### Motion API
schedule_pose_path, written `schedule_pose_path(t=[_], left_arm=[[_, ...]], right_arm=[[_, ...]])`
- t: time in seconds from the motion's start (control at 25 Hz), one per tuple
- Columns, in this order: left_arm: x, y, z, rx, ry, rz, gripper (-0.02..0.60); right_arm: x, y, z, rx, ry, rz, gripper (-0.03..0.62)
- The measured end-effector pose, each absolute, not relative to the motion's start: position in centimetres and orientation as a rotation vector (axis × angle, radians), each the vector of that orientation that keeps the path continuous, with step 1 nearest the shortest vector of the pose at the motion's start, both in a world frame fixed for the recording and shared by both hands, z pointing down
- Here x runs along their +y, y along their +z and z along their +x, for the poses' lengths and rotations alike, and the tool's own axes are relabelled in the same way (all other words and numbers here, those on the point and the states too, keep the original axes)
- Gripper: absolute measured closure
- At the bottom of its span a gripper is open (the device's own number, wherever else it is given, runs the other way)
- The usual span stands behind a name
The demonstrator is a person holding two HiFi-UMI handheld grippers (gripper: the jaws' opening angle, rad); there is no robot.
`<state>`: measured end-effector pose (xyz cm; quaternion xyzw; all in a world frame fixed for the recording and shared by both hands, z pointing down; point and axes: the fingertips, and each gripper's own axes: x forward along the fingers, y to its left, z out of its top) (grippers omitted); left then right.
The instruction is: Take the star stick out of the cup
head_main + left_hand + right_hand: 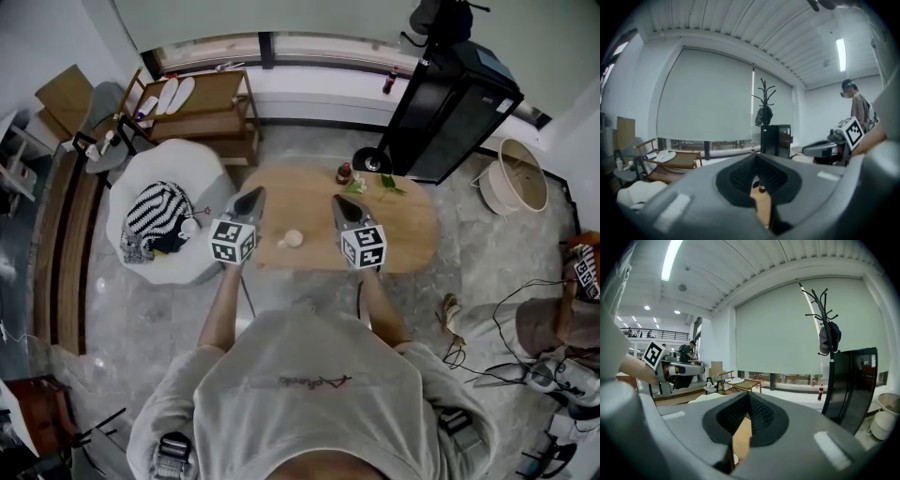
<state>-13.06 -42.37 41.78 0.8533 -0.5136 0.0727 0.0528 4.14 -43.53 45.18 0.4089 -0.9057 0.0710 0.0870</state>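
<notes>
A small pale cup (292,238) stands near the front edge of the oval wooden table (412,230), between my two grippers. No star stick can be made out in it at this size. My left gripper (253,195) hovers over the table's left end, its jaws shut and empty (756,156). To the right of the cup my right gripper (339,201) is also shut on nothing (749,394). A pale rim that may be the cup (735,458) shows low under the right jaws. Each gripper sees the other off to its side.
At the table's far edge are a small dark bottle (344,173), green leafy pieces (386,185) and a dark round object (371,161). A white armchair (141,178) with a striped cushion stands left, a black cabinet (450,103) behind, a bucket (514,173) right. A person (855,105) stands in the background.
</notes>
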Motion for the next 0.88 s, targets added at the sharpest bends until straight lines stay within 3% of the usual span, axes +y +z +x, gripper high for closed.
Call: schedule_pose_path(t=[0.88], left_arm=[[-42.2,47.8,-14.4,-1.489,0.31,2.509,0.58]], right_arm=[[-44.3,51.1,1.4,-2.646,0.326,1.113,0.589]])
